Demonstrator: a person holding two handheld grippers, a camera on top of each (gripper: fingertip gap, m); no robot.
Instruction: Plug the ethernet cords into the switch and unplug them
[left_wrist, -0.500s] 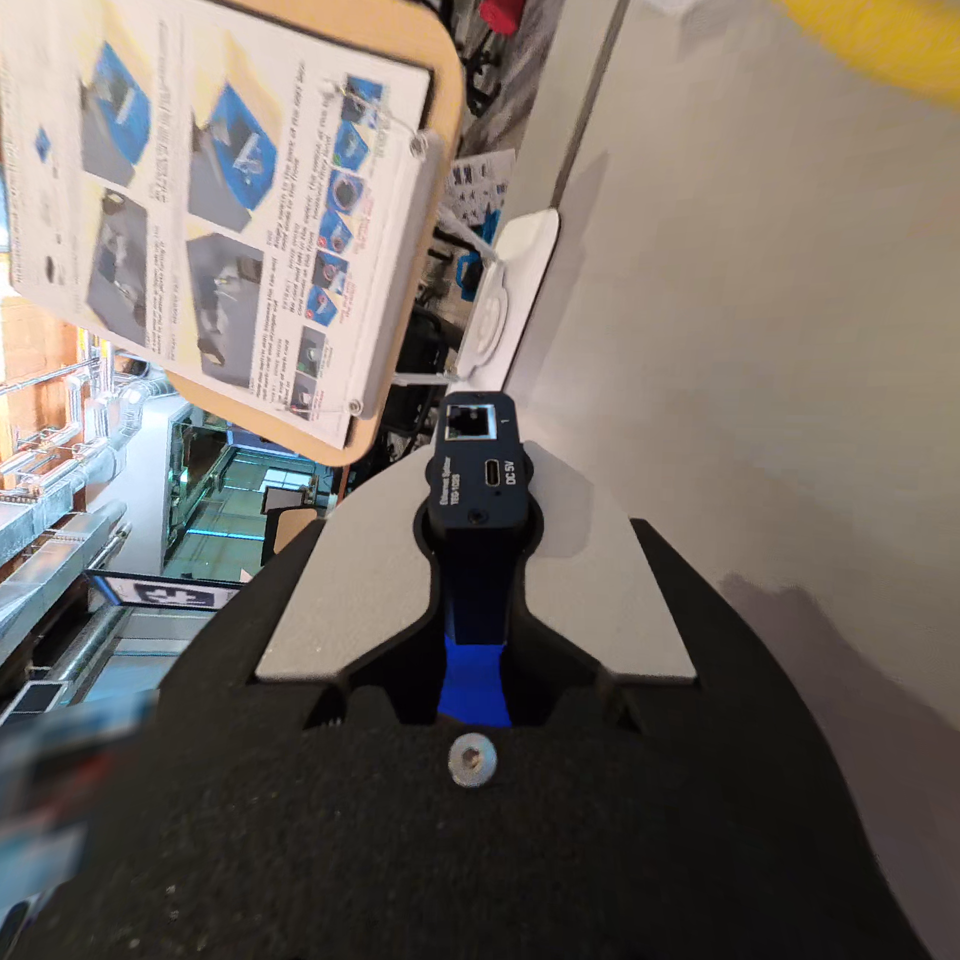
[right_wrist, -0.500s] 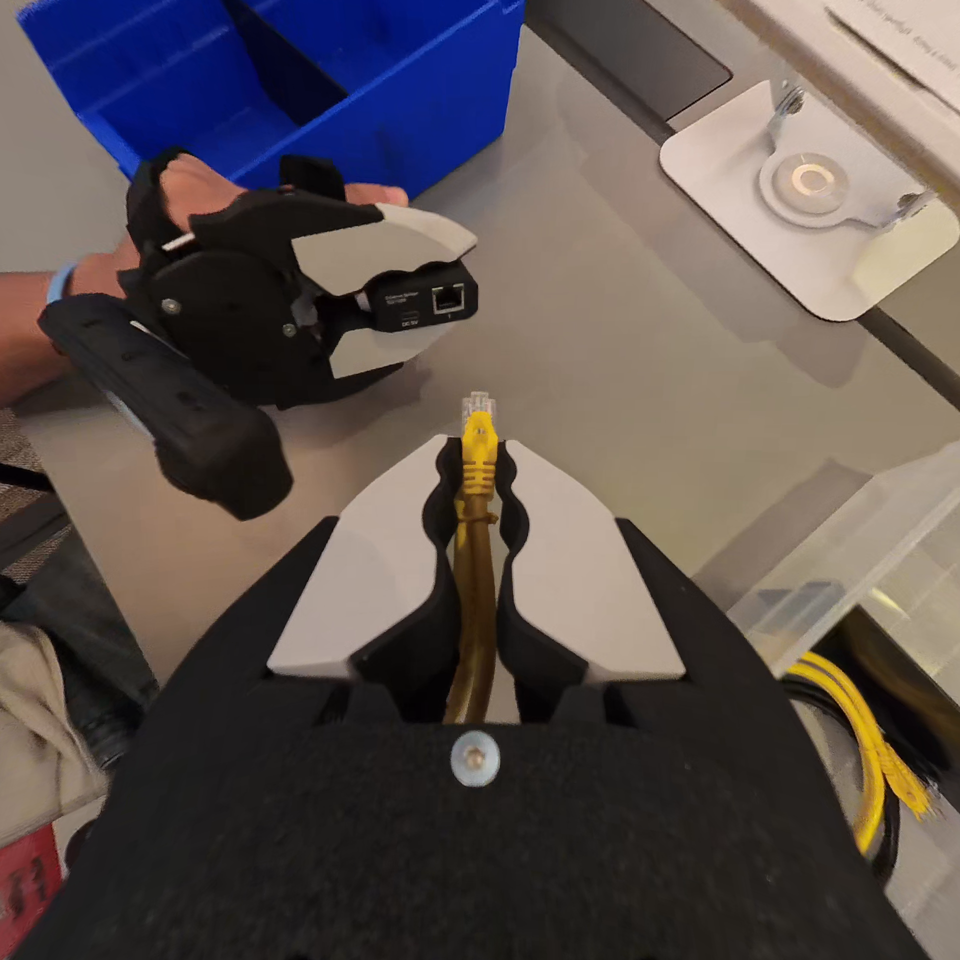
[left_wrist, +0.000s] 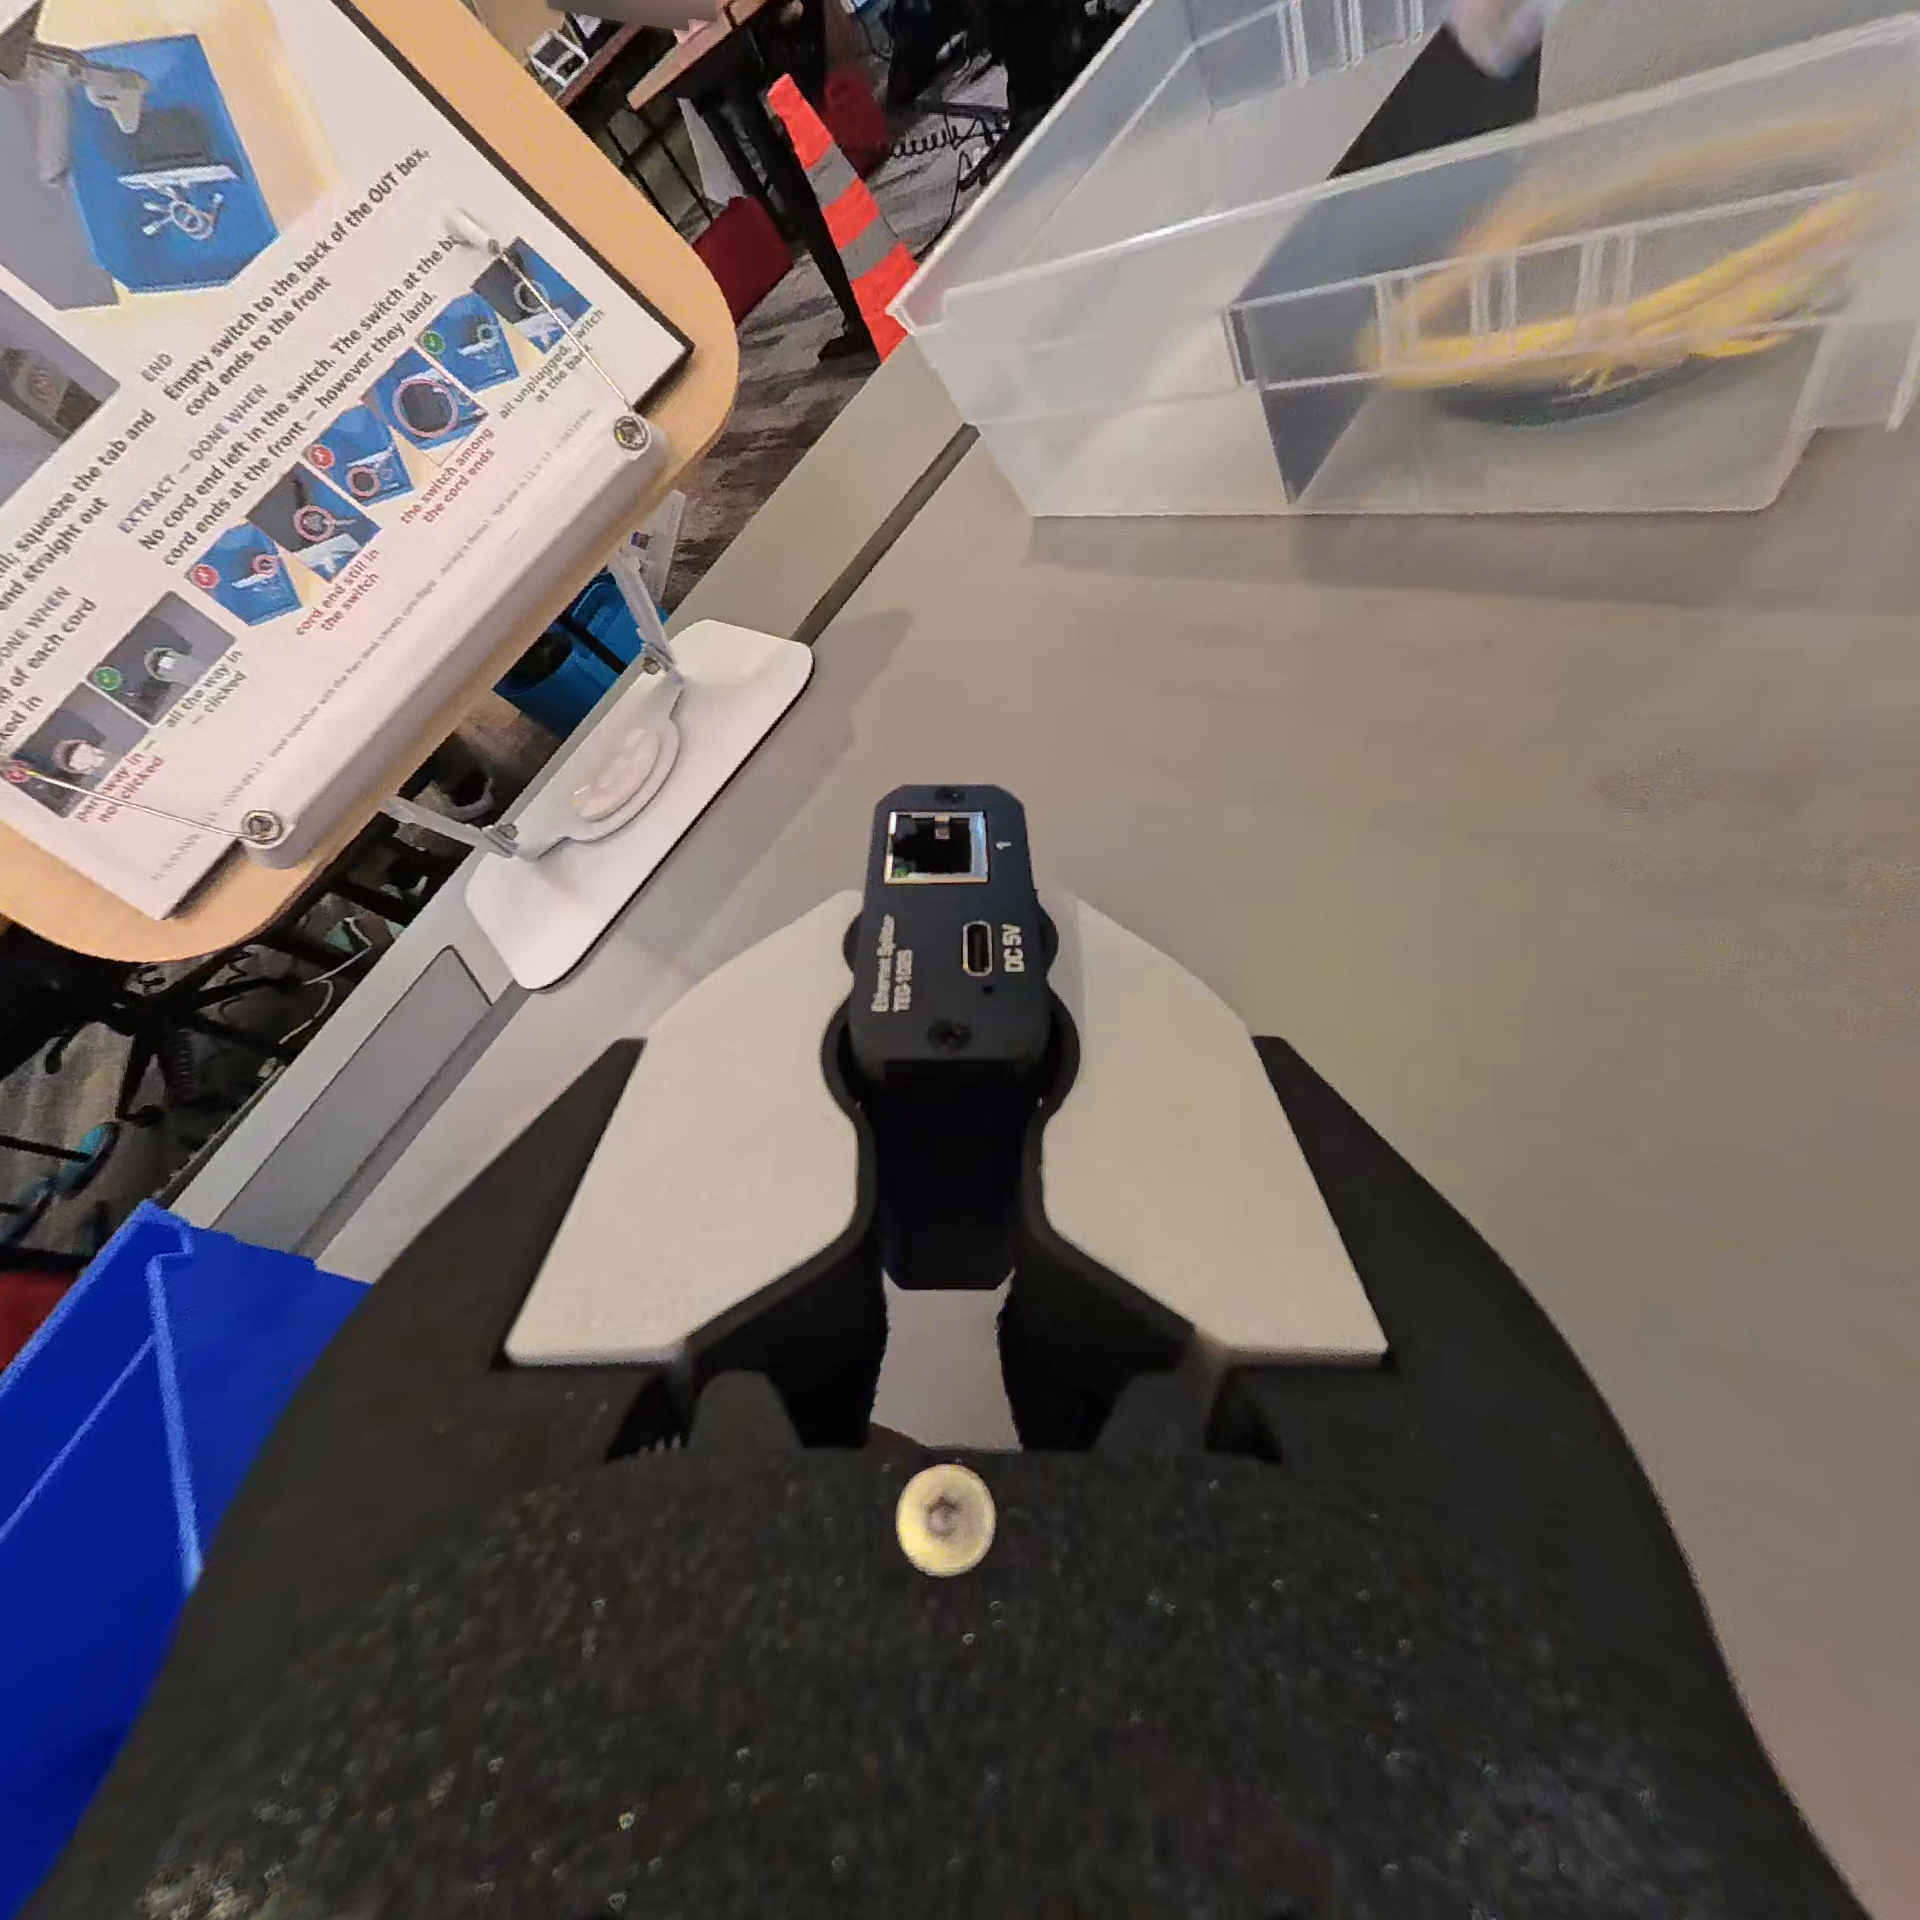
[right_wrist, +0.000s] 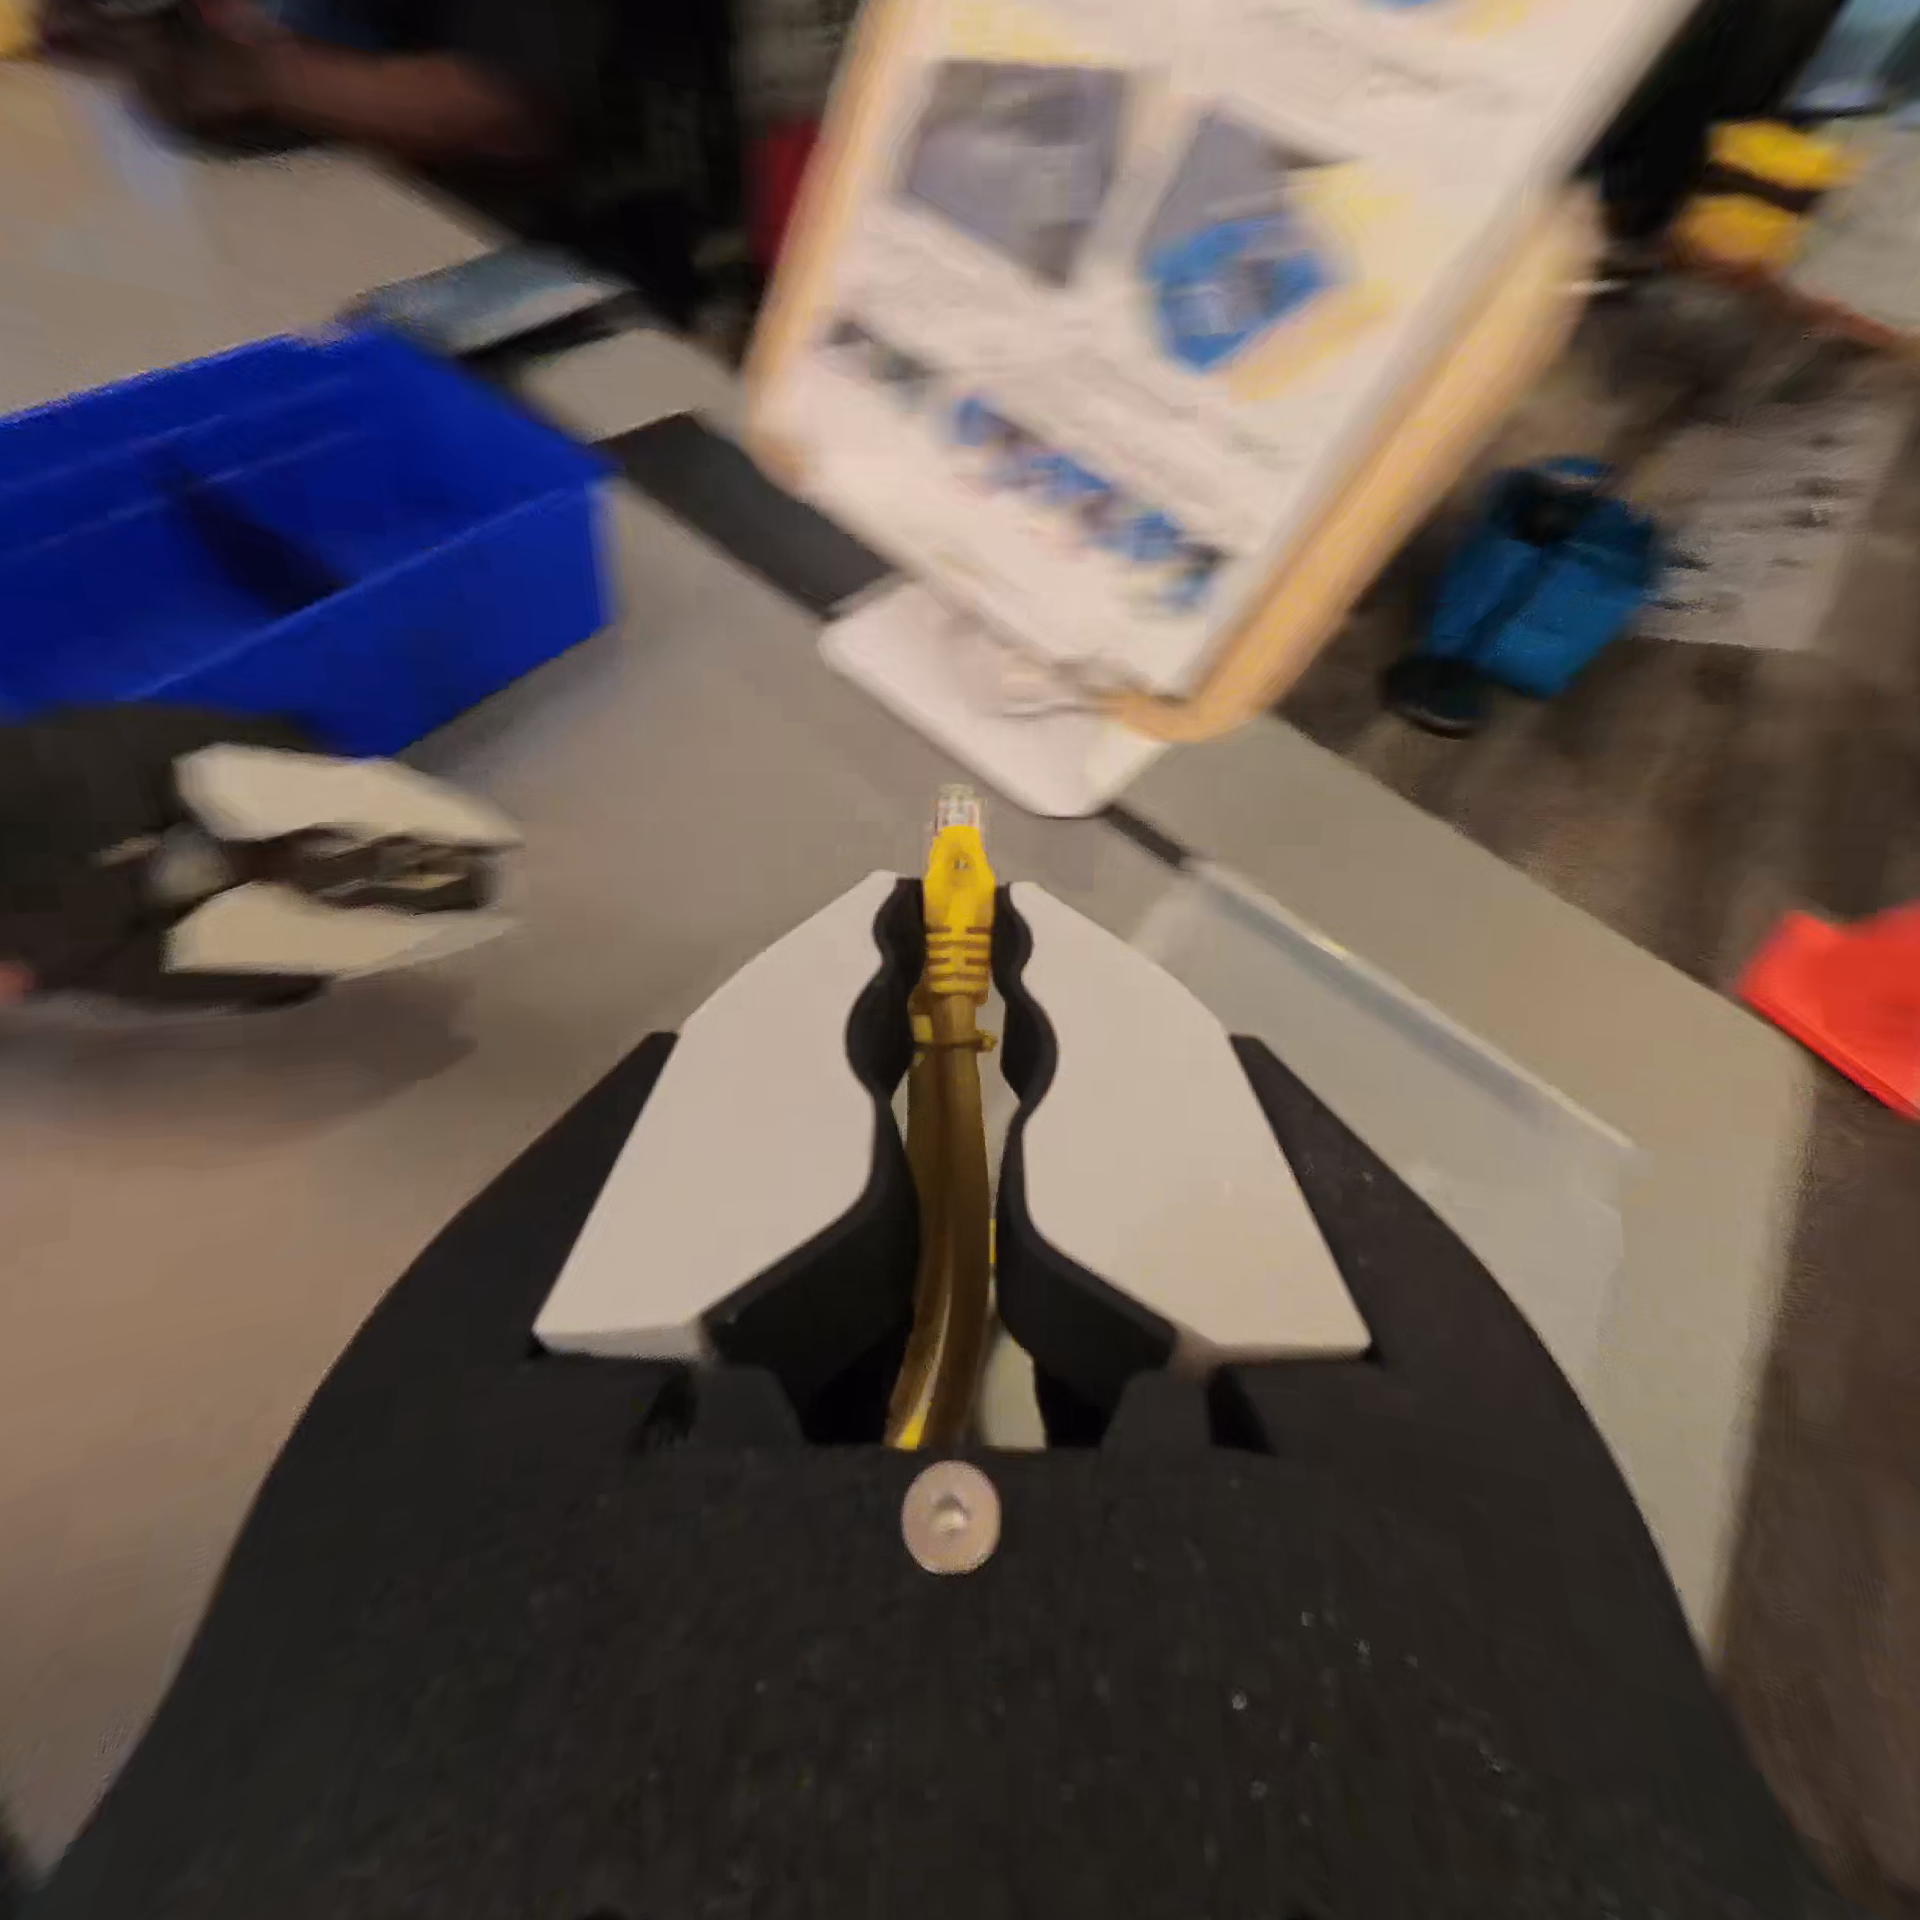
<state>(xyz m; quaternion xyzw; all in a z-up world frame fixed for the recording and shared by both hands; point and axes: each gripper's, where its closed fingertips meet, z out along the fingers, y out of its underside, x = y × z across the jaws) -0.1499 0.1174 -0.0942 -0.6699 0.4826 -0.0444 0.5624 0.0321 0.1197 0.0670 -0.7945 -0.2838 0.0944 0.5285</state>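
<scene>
My left gripper (left_wrist: 951, 997) is shut on a small black switch (left_wrist: 948, 925), which sticks out past the fingertips with its empty ethernet port (left_wrist: 935, 844) facing up and forward. My right gripper (right_wrist: 954, 914) is shut on a yellow ethernet cord (right_wrist: 951, 1049) just behind its clear plug (right_wrist: 958, 808), which points forward. In the blurred right wrist view the left gripper (right_wrist: 312, 883) with the switch shows at the left, apart from the plug. A blurred coil of yellow cords (left_wrist: 1621, 301) lies in the clear bin.
A clear plastic bin (left_wrist: 1299, 343) stands at the back right of the grey table (left_wrist: 1455, 935). A blue bin (left_wrist: 114, 1455) (right_wrist: 291, 540) is at the left. An instruction board (left_wrist: 312, 447) on a white stand base (left_wrist: 644, 800) rises at the table's far edge. My hands' fingertips stand some 25 cm from each other.
Both grippers have swung, so both views have shifted and the right view is blurred. The left keeps the switch and the right keeps the cord; the left gripper now sits further left in the right view.
</scene>
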